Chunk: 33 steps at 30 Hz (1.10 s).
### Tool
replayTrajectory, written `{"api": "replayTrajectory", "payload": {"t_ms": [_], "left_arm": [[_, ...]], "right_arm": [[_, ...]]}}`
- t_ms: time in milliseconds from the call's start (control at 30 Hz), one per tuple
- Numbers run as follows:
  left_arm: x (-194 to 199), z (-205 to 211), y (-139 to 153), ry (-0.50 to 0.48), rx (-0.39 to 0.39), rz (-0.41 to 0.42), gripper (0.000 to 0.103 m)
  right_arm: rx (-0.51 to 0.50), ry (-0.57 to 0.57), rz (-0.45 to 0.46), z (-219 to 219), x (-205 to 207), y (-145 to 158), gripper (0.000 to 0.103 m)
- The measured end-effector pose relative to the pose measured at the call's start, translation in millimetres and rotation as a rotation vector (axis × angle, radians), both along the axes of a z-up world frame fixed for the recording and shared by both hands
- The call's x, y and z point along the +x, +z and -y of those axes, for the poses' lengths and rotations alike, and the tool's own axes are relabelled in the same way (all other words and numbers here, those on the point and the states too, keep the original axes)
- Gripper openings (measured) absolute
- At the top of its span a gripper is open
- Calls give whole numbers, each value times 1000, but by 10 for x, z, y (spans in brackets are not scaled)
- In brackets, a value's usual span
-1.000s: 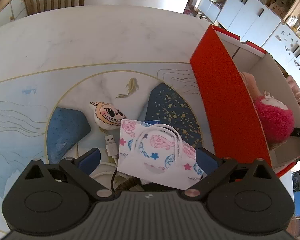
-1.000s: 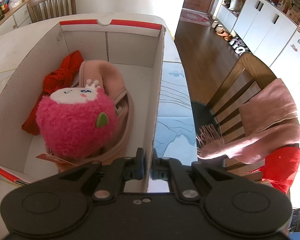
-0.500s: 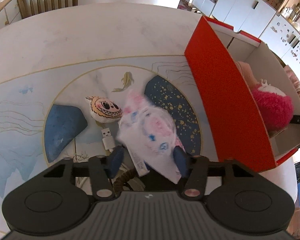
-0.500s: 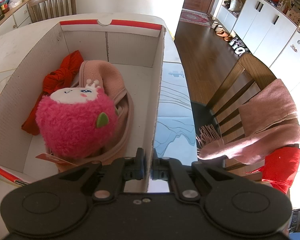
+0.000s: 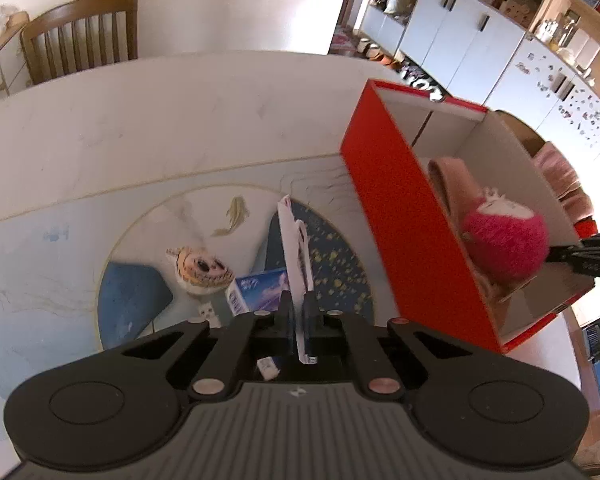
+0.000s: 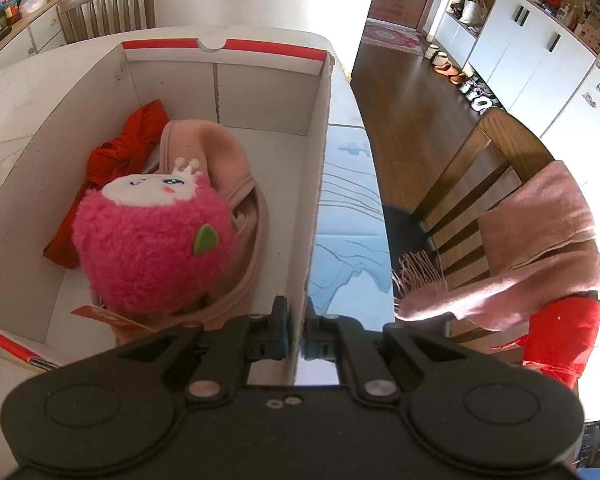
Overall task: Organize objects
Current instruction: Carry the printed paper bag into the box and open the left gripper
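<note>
Left wrist view: the left claw [image 5: 299, 312] pinches the printed mask [image 5: 294, 248] edge-on at frame centre, above the table [image 5: 140, 128] — likely bound for the red box [image 5: 404, 216] at right. Right claw [image 6: 295, 326] clamps the box wall, steadying it.

Bright daylight; far wall [image 5: 240, 4] overexposed in both views. Strong fisheye curvature at edges. Left view shows motion blur; right view sharp, red box [image 6: 320, 128] crisp.
</note>
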<state>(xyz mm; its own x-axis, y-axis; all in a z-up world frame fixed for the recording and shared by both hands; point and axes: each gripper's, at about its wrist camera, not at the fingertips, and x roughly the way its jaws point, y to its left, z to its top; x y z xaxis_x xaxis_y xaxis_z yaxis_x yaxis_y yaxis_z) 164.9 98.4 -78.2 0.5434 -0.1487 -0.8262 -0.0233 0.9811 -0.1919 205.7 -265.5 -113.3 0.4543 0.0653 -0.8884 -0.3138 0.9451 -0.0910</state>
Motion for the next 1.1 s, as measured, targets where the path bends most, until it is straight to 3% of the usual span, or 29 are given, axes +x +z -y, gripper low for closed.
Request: {"api": "replayTrajectory", "payload": {"t_ms": [433,600,1100], "left_arm": [[118,235,641,-82,-85,106,3],[307,479,777,-146,-64,132,3],[985,1174,691,-276,-2,125,3]], "right_arm": [[2,0,1,-5,9,-6,5],[5,1,1,-2,5,-4,5],[11,8,-2,-13,9,2,4]]}}
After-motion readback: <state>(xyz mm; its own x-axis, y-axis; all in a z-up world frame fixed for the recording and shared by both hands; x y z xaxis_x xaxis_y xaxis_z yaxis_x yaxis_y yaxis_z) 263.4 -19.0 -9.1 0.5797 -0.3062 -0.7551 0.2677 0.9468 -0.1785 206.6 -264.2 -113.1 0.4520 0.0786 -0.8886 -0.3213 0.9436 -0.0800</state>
